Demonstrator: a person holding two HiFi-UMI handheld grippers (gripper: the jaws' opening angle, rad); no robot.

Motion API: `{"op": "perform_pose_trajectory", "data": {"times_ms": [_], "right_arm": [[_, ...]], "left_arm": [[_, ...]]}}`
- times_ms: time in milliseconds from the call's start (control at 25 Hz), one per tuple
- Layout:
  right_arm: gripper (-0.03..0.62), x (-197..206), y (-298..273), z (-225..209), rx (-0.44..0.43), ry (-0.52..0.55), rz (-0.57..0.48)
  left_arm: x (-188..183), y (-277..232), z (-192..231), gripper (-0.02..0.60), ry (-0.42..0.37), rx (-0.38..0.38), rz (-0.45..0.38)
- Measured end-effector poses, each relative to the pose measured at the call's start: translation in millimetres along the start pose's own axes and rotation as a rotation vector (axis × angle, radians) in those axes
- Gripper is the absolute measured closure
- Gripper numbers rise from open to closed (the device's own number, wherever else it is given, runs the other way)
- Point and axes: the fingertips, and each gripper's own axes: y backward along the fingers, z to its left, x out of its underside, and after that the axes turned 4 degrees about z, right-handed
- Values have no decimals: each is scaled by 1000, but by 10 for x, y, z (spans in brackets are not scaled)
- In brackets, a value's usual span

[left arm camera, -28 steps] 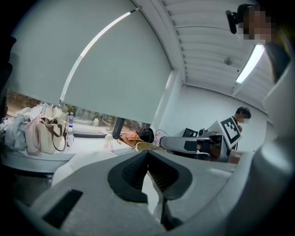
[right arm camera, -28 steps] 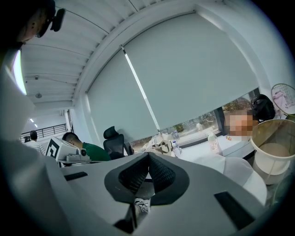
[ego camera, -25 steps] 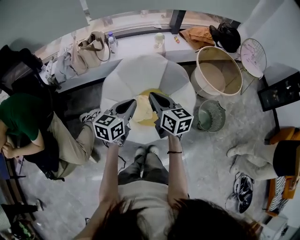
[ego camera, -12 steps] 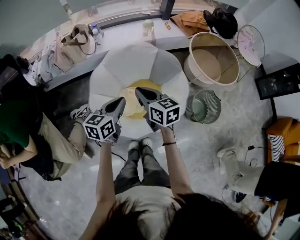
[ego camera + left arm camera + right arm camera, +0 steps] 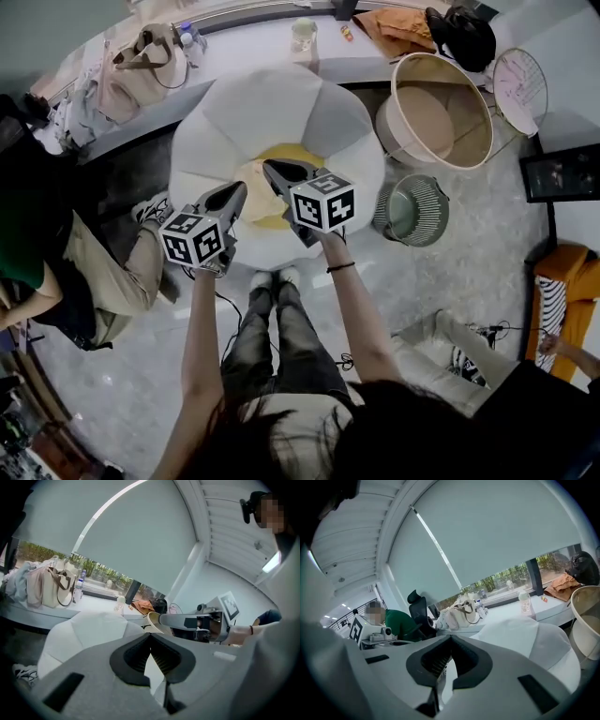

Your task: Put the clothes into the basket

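The pale cream cloth garment lies crumpled at the yellow centre of the white petal-shaped cushion seat. The left gripper and right gripper hover just beside it, both with jaws pressed together on nothing. Expect light, limp fabric: pinch a raised fold. The round beige basket stands beyond the seat's right edge.

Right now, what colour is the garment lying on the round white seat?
The garment is pale yellow, brighter yellow at its edges; the head view shows it best.
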Motion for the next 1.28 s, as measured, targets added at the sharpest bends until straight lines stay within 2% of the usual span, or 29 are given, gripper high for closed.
{"op": "perform_pose_trajectory", "data": {"times_ms": [520, 1280], "right_arm": [[585, 519, -630, -482, -77, -56, 73], [585, 1416, -1228, -968, -57, -133, 237]], "left_arm": [[475, -464, 526, 571, 43, -19, 65], [1140, -809, 1129, 571, 109, -9, 186]]}}
